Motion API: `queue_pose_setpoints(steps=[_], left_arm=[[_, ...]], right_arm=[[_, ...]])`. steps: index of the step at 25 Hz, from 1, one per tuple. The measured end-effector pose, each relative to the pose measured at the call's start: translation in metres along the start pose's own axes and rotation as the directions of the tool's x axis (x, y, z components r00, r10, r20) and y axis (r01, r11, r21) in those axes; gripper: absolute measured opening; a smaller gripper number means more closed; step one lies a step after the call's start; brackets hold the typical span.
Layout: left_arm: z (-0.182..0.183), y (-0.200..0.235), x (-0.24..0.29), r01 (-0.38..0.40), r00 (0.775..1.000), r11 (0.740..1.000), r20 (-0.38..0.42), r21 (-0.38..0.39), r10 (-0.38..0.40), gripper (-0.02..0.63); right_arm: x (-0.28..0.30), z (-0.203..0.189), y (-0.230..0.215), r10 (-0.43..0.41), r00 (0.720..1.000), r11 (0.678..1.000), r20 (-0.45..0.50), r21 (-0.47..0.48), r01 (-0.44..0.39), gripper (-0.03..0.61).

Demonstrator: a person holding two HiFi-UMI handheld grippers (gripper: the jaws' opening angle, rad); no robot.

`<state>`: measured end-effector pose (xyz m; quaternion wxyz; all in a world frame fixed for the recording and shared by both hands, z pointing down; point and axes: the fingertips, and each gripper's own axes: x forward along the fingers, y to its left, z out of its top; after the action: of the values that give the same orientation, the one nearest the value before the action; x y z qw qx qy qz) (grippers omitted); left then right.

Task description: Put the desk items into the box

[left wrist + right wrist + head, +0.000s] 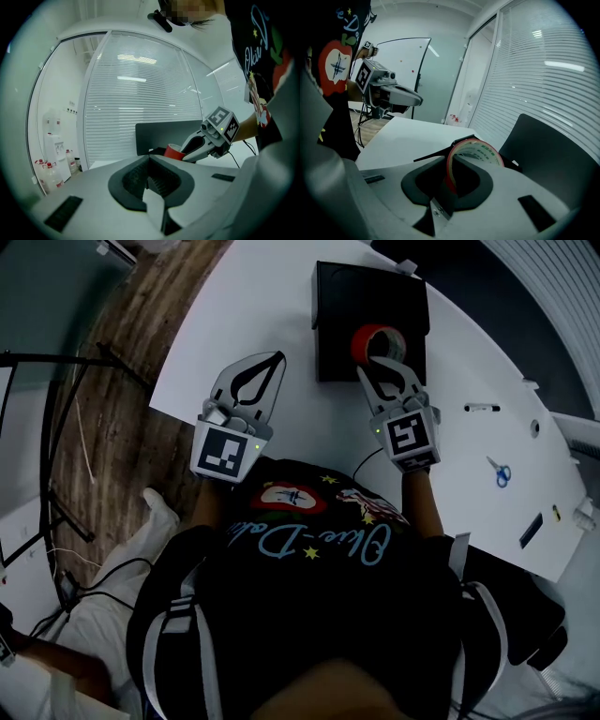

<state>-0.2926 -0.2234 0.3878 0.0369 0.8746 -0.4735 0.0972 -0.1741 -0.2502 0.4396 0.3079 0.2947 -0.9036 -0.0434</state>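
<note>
My right gripper [382, 364] is shut on a red tape roll [375, 341], which hangs over the black box [337, 306] at the far side of the white table [253, 296]. In the right gripper view the roll [476, 151] stands on edge between the jaws of the right gripper [451, 183], with the box's dark wall [543, 154] to the right. My left gripper [277, 358] hovers left of the box, shut and with nothing in it. From the left gripper [149, 180] I see the box [159, 133], the roll [172, 151] and the right gripper [201, 143].
A black marker [482, 409], blue scissors [500, 472] and a black flat item [531, 530] lie on the table's right part. The table's left edge drops to a wooden floor [122, 427]. Window blinds [136, 103] stand behind the table.
</note>
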Motion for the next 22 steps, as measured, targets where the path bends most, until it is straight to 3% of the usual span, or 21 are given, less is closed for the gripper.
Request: queue_pose_setpoints(steps=[22], left_arm=[[-0.022,0.047,0.003,0.002,1.0,0.999,-0.018,-0.044,-0.003,-0.004]], right_arm=[[0.047,-0.017,0.026,0.122,0.979,0.992,-0.161,-0.01,-0.125,0.049]])
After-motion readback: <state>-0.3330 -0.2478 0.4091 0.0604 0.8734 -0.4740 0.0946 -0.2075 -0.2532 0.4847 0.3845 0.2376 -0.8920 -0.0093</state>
